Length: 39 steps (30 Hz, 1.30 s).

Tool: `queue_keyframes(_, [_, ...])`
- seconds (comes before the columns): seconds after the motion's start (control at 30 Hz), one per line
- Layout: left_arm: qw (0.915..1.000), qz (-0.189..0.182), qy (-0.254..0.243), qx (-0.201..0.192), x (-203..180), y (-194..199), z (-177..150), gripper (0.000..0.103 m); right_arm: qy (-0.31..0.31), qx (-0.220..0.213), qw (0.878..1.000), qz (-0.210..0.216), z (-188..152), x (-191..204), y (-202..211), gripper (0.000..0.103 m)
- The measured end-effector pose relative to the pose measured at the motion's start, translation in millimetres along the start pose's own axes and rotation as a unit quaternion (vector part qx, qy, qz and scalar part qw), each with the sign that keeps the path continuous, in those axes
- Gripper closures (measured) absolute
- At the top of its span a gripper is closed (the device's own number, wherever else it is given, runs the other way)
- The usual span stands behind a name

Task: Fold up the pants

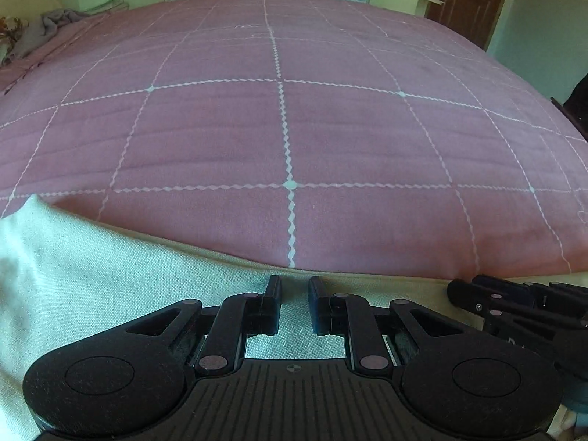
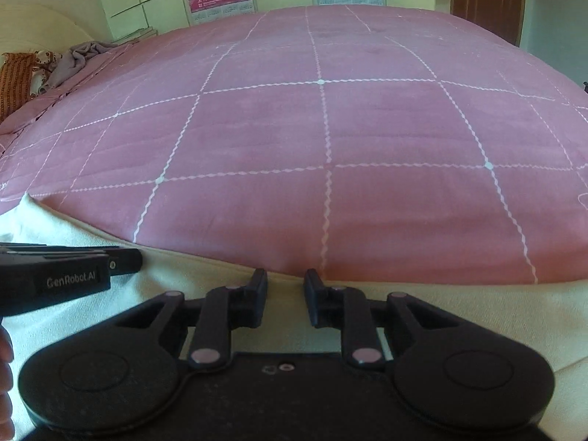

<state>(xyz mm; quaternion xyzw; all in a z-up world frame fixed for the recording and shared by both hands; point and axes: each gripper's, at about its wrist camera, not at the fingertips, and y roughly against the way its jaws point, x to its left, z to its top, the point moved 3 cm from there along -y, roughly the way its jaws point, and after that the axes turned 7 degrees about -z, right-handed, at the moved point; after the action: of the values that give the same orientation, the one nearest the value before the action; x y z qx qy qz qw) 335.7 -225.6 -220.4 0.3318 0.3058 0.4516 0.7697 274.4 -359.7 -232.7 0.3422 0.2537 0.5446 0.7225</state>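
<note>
Pants [image 1: 110,275] edge pinched by left hand-held gripper [image 1: 294,286], right hand-held gripper [image 2: 286,281] alongside w/ jaws narrow, near bed [image 1: 330,128] edge, apparently ready for fold.

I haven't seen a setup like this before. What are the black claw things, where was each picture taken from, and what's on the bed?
There is no robot here. A person holds a two-finger gripper in each hand, and each gripper carries a wide-angle camera looking along its fingers. One picture looks out over the left gripper, the other over the right gripper, and each also catches the other gripper at its side. Both point down at a bed with a pink quilt stitched in white squares. Cream pants, the thing to fold, lie along its near edge. The left jaws are nearly together and seem to pinch the cloth's edge. The right jaws stand at that edge, but it is unclear whether they grip it.
</note>
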Motion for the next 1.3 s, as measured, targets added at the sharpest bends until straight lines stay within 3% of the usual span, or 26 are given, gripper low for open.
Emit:
queue_keyframes(0.13, [0.9995, -0.028, 0.002, -0.013, 4.3, 38.5, -25.9, 0.086, -0.021, -0.007, 0.999, 0.031, 3.5, -6.2, 31.6, 0.073])
queue_keyframes(0.23, [0.9991, -0.041, -0.009, -0.008, 0.6, 56.3, -59.7, 0.086, -0.012, -0.010, 0.999, 0.045, -14.0, -12.6, 57.2, 0.073])
queue_keyframes(0.33, [0.9990, -0.024, -0.033, -0.019, -3.8, 52.5, -83.9, 0.086, 0.008, -0.004, 1.000, 0.025, -39.6, -18.7, 62.3, 0.075])
queue_keyframes(0.37, [0.9990, -0.021, -0.031, -0.023, -3.5, 50.9, -84.2, 0.085, 0.019, 0.001, 1.000, -0.006, -45.9, -23.3, 55.8, 0.077])
queue_keyframes(0.43, [0.9998, -0.017, -0.006, -0.008, -1.4, 52.8, -77.2, 0.085, -0.009, -0.003, 1.000, -0.009, -47.8, -45.3, 47.9, 0.098])
queue_keyframes(0.5, [0.9999, -0.011, 0.004, -0.002, -1.3, 61.2, -73.4, 0.085, -0.059, 0.014, 0.998, -0.020, -36.5, -64.7, 45.7, 0.103])
queue_keyframes(0.57, [0.9997, -0.018, -0.009, -0.017, -3.4, 75.9, -79.8, 0.085, -0.086, -0.001, 0.996, -0.033, -28.0, -76.7, 61.4, 0.085])
queue_keyframes(0.6, [0.9994, -0.018, -0.018, -0.021, -4.9, 81.8, -85.7, 0.085, -0.079, -0.020, 0.996, -0.043, -27.3, -79.3, 73.5, 0.067])
queue_keyframes(0.63, [0.9993, -0.017, -0.027, -0.020, -6.0, 83.6, -92.6, 0.084, -0.069, -0.034, 0.996, -0.042, -29.7, -81.2, 84.0, 0.064])
queue_keyframes(0.73, [0.9985, -0.002, -0.052, -0.016, -12.2, 74.9, -103.6, 0.082, -0.028, -0.026, 0.998, -0.049, -52.2, -83.7, 93.3, 0.065])
queue_keyframes(0.8, [0.9987, 0.005, -0.050, -0.010, -13.6, 69.6, -97.5, 0.082, -0.008, -0.012, 0.997, -0.081, -71.9, -93.6, 87.4, 0.066])
queue_keyframes(0.93, [0.9999, -0.006, -0.007, 0.006, -8.7, 77.8, -87.0, 0.081, -0.032, -0.018, 0.994, -0.102, -84.3, -128.4, 90.3, 0.070])
queue_keyframes(1.03, [0.9994, -0.021, -0.028, 0.000, -23.1, 88.1, -98.6, 0.081, -0.069, -0.010, 0.990, -0.120, -87.7, -145.3, 101.3, 0.069])
queue_keyframes(1.13, [0.9984, -0.030, -0.047, 0.011, -46.0, 85.9, -118.3, 0.081, -0.070, -0.029, 0.993, -0.093, -88.0, -130.0, 116.1, 0.064])
queue_keyframes(1.2, [0.9984, -0.012, -0.055, 0.002, -54.5, 88.0, -133.1, 0.080, -0.040, -0.037, 0.995, -0.079, -90.0, -105.3, 120.1, 0.064])
queue_keyframes(1.3, [0.9977, -0.002, -0.066, -0.014, -57.7, 96.7, -151.3, 0.080, 0.034, -0.017, 0.994, -0.107, -111.2, -77.0, 103.2, 0.060])
